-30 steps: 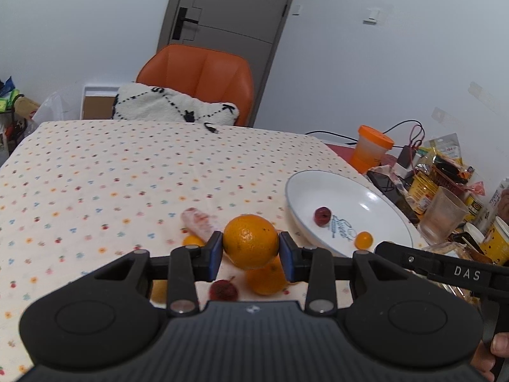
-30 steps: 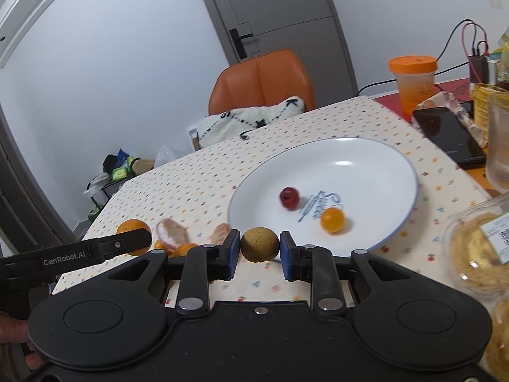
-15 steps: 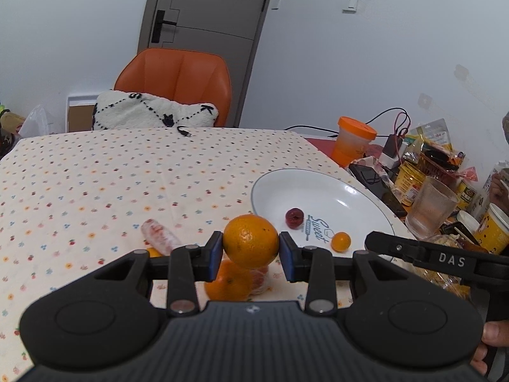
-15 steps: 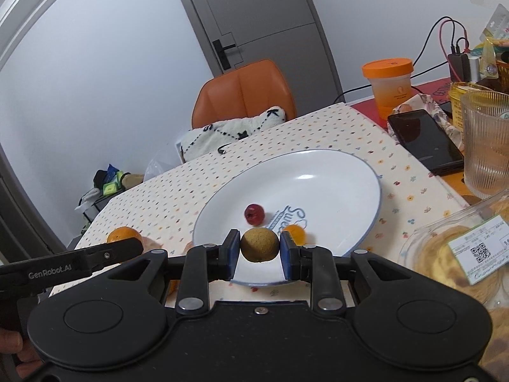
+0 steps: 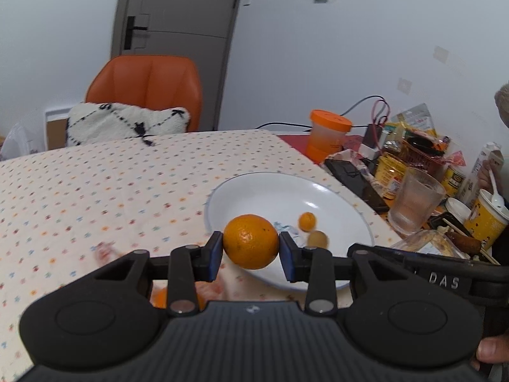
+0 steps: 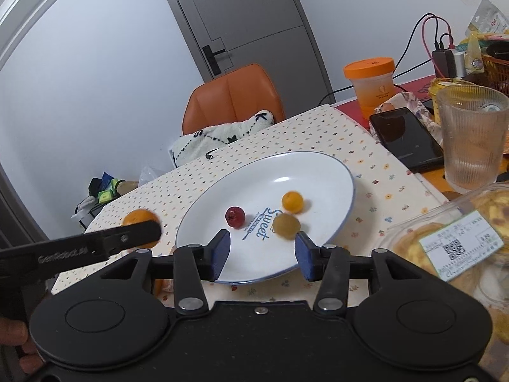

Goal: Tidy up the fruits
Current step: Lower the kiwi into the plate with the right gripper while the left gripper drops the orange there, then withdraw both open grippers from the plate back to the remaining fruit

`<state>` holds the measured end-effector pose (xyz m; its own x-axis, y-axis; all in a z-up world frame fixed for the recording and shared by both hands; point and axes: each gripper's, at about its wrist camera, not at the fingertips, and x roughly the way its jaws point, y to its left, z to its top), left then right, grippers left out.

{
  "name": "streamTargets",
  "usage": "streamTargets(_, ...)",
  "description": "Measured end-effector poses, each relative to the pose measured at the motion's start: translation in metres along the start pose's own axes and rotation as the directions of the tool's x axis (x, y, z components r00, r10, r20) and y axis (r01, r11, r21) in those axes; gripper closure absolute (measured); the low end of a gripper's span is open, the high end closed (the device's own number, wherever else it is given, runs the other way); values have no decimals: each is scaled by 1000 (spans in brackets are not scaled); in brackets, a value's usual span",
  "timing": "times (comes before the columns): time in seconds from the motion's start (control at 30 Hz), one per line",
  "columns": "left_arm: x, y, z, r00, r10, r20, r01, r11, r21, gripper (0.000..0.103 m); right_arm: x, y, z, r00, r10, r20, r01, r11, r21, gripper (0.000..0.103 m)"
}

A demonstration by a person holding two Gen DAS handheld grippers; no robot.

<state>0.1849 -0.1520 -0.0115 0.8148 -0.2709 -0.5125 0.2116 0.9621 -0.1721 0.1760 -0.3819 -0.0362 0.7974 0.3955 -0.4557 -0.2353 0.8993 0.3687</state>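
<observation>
Left gripper (image 5: 250, 252): holds the orange (image 5: 250, 241); you lower it inside the plate (image 5: 343, 197) rim before releasing.
Right gripper (image 6: 261, 251): fingers wide, empty.

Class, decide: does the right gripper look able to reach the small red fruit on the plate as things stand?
Probably yes. The right gripper is open and empty above the plate, and the small red fruit lies just ahead with nothing between.

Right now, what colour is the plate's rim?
Blue, a thin line around the white plate; clearest in the right wrist view.
</observation>
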Motion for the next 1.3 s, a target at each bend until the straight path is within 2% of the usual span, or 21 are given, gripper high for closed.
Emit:
streamTargets(0.1,7,-8,4,1000,-9,5,9,1000,14,67,-4,0,0,1000,1,4,-1,1000,1,56)
streamTargets(0.23,16,-12,6,999,41,10,-42,999,29,62,-6,0,0,1000,2,3,-2,1000,3,56)
streamTargets(0.3,17,-9,5,999,52,2,-52,998,18,57,-7,0,-1,1000,7,0,-7,1000,0,56)
streamTargets(0.37,14,-4,3,998,57,1,-57,998,1,43,-6,1,-3,1000,8,-4,-8,1000,-1,55)
streamTargets(0.5,7,4,0,996,89,5,-89,996,-5,31,-3,4,-5,1000,16,-11,-15,1000,6,54)
streamTargets(0.57,2,8,-1,994,105,5,-105,994,-12,24,-3,7,-6,1000,21,-13,-21,1000,3,49)
streamTargets(0.67,-4,13,-2,993,119,8,-119,993,-14,20,-4,13,-7,1000,20,-3,-20,1000,-10,42)
streamTargets(1.3,-42,51,-17,979,203,0,-203,977,-69,10,-9,37,-12,1000,24,1,-24,999,-48,26)
